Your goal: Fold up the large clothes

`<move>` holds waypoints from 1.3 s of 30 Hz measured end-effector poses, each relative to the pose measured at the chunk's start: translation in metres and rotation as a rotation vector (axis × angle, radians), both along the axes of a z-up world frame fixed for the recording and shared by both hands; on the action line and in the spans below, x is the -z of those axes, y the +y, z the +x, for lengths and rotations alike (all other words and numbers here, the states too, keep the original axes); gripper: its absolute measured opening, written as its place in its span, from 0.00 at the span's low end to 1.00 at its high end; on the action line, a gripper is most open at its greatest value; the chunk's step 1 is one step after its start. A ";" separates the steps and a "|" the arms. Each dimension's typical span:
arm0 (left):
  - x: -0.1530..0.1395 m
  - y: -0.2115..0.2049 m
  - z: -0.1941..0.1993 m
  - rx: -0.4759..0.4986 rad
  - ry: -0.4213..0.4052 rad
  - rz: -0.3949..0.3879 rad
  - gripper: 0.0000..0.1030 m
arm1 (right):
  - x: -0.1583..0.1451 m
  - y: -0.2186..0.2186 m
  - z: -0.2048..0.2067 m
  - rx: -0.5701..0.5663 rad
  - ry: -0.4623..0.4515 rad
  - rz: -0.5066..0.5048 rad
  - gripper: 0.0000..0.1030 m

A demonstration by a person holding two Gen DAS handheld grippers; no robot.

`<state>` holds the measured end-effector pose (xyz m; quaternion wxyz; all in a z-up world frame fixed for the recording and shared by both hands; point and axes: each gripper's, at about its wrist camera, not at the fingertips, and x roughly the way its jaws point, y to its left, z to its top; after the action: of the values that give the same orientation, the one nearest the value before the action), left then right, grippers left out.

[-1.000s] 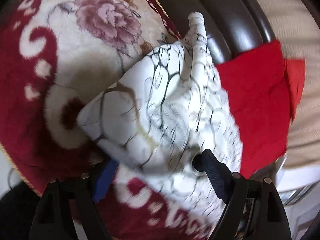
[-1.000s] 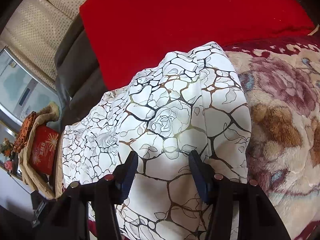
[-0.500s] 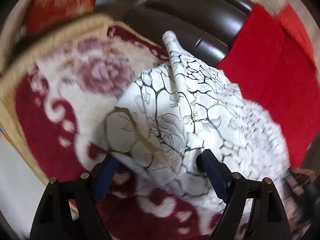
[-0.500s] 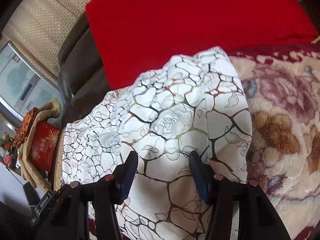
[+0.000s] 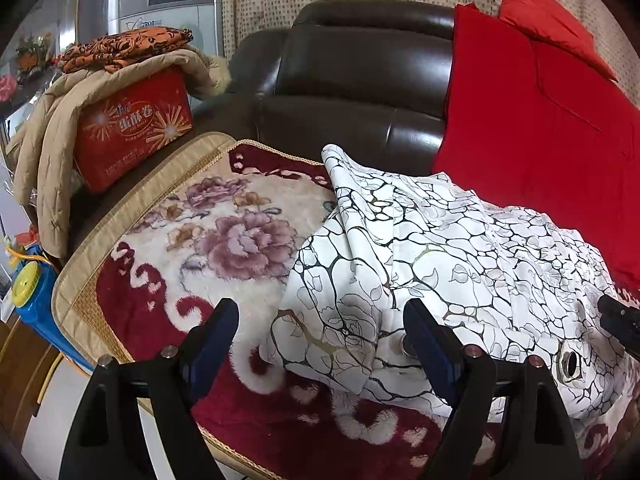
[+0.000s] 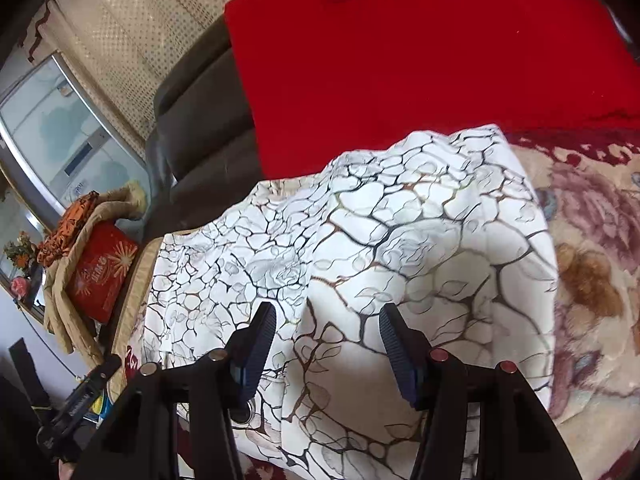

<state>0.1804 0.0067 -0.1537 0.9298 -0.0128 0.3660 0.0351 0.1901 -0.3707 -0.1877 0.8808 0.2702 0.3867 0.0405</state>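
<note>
Here the white patterned cloth [image 5: 440, 264] lies bunched on the floral blanket [image 5: 224, 240], near the red cushion [image 5: 540, 120], likely set down for folding. The left gripper [image 5: 320, 336] and the right gripper [image 6: 326, 334] both hover with jaws apart, gripping nothing.

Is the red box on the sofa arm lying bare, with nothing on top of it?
No, a beige quilted coat drapes over the red box, with folded orange patterned cloth on top.

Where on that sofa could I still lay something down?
The flowered blanket is bare between the white patterned cloth and the sofa arm holding the red box. The right is crowded: the cloth runs up against the red cushion.
</note>
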 end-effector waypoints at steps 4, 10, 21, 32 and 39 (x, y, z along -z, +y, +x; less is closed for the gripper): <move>0.003 -0.002 0.003 0.003 0.014 0.002 0.82 | 0.001 0.003 0.001 -0.001 0.005 -0.008 0.57; 0.022 -0.005 0.011 -0.001 0.078 0.011 0.82 | 0.021 0.002 0.012 -0.009 0.118 -0.026 0.56; 0.032 -0.012 0.038 -0.002 0.100 0.131 0.82 | -0.005 -0.026 -0.007 0.099 0.020 -0.013 0.56; 0.055 -0.018 0.070 0.095 0.218 0.218 0.84 | 0.022 -0.041 0.002 0.087 0.129 0.008 0.56; 0.041 0.016 0.033 0.047 0.273 0.064 0.84 | 0.023 -0.043 0.003 0.071 0.118 0.012 0.56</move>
<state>0.2138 0.0228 -0.1949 0.8720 0.0303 0.4878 0.0263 0.1931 -0.4139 -0.2105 0.8558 0.2909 0.4277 -0.0044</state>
